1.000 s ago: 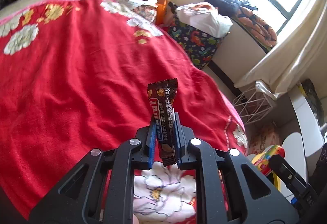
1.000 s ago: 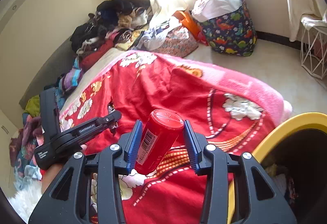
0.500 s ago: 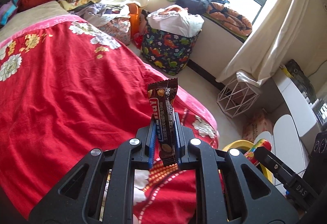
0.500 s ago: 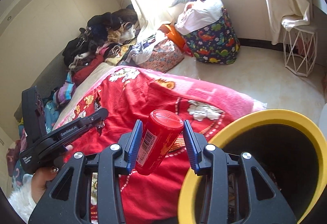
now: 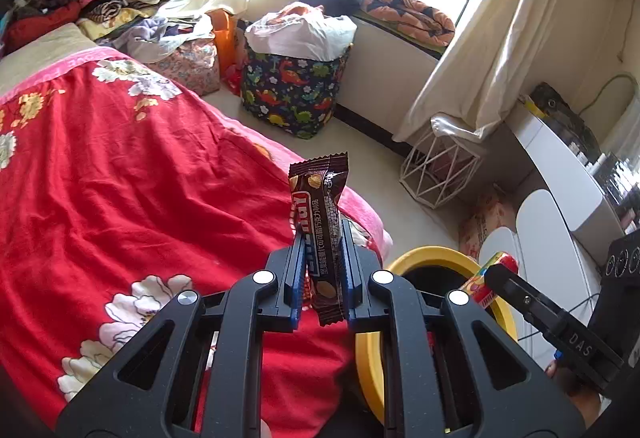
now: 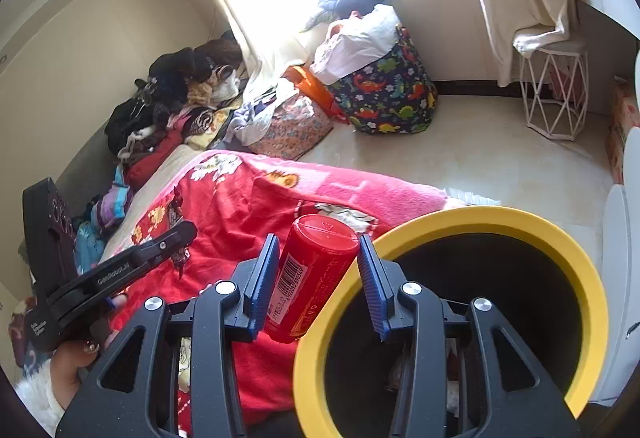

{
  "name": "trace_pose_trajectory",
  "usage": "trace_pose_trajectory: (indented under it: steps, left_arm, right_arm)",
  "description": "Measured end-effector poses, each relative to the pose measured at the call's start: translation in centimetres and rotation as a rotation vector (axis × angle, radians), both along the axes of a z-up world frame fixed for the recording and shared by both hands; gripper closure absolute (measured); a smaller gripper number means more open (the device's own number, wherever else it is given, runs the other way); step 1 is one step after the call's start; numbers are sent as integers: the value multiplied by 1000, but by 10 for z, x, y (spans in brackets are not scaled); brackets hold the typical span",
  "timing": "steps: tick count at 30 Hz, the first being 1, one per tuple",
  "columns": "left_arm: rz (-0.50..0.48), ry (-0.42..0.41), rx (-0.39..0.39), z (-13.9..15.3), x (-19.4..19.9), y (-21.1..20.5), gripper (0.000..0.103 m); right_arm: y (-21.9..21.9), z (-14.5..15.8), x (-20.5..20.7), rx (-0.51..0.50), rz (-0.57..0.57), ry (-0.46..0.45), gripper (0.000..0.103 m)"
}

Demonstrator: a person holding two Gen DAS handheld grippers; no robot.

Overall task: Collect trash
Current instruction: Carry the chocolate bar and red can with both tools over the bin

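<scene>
bin (image 6: 480, 216): lower rim cut off by the right wrist view's bottom edge; contents too dark to tell
can (image 6: 314, 270): lower end hidden behind the blue pad
wrapper (image 5: 322, 222): sides covered by pads; small print too fine to read
left hand (image 6: 74, 358): mostly hidden under its gripper
window: washed out by glare

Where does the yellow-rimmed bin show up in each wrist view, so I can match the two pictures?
Left wrist view: the yellow-rimmed bin sits lower right, mostly hidden behind the hand-held gripper's frame.
Right wrist view: the bin fills the lower right, its dark opening in full view.
Shared landmark: the dinosaur-print basket on the floor below the window.
</scene>
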State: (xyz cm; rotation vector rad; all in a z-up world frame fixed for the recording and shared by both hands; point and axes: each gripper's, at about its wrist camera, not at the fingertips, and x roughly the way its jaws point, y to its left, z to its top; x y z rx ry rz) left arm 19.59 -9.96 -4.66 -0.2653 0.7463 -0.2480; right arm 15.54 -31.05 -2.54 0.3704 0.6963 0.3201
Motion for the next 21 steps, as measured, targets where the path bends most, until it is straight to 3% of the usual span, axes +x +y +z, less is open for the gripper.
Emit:
trace_pose_trajectory:
  steps: [21]
  left_arm:
    - [-161,-29,43,7,-24,-67,93]
  right_arm:
    - [-58,0,-29,-14,-144,-24,65]
